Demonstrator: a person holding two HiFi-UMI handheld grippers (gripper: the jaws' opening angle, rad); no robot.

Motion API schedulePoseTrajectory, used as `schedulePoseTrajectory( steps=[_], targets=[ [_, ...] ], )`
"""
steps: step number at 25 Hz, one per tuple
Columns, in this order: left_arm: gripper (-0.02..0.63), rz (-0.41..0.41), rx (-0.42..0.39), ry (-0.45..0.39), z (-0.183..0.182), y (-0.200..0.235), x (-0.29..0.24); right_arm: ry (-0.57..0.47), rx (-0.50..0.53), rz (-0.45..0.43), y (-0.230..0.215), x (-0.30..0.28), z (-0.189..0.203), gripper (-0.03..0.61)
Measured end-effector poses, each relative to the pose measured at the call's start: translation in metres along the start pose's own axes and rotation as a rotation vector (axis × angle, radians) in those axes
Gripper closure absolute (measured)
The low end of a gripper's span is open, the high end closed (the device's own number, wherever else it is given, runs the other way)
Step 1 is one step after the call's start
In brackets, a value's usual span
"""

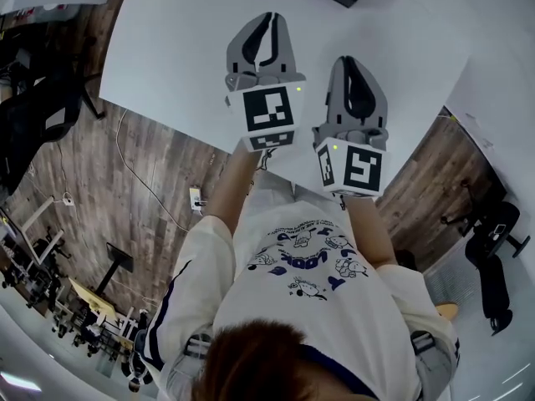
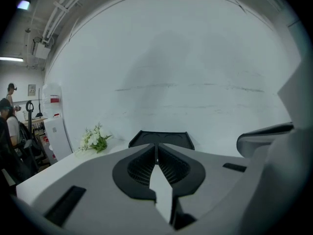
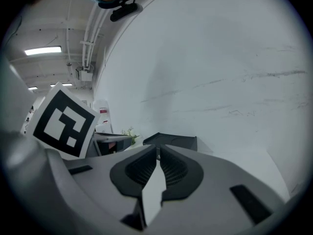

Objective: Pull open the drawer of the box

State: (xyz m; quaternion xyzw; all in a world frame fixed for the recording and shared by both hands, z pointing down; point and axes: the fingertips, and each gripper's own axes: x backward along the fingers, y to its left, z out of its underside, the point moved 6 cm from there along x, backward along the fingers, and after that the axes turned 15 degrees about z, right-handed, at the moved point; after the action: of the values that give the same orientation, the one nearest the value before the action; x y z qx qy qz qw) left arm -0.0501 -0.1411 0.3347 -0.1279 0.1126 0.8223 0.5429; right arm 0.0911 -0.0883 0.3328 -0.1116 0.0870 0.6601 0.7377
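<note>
Ahead of left tool [image 2: 157, 152] and right tool [image 3: 158, 153], black box [image 2: 161, 138], apart, both pressed together

Office-like lab: white table [image 1: 167, 48], black swivel chairs [image 1: 491, 261], ceiling pipes [image 2: 54, 18], strip lights [image 3: 44, 50].

White flowers [image 2: 94, 140] sit on the white table [image 1: 167, 48]; a black chair [image 1: 38, 111] stands on the wooden floor [image 1: 125, 182].

The person wears a white short-sleeved T-shirt [image 1: 251, 303] with a dark blue cartoon print on the chest and dark stripes down the sleeves. The left tool [image 1: 266, 25] and right tool [image 1: 358, 67] are grey, with black-and-white marker cubes [image 1: 269, 111].
</note>
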Motion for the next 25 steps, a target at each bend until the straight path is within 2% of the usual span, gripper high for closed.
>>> schedulePoseTrajectory(
  steps=[3,7,17,25],
  targets=[
    [0.584,0.017,-0.015,0.024,0.003,0.003,-0.012,0.019,-0.003,-0.001,0.001,-0.005,0.006,0.537],
    [0.584,0.038,0.018,0.060,0.008,0.008,-0.022,0.040,-0.010,0.001,0.003,-0.010,0.012,0.537],
    [0.581,0.102,0.043,0.084,0.020,0.013,-0.055,0.045,-0.002,0.041,-0.002,-0.032,0.016,0.537],
    [0.511,0.145,0.045,0.135,0.036,0.020,-0.093,0.074,-0.021,0.091,-0.009,-0.048,0.023,0.537]
  ],
)
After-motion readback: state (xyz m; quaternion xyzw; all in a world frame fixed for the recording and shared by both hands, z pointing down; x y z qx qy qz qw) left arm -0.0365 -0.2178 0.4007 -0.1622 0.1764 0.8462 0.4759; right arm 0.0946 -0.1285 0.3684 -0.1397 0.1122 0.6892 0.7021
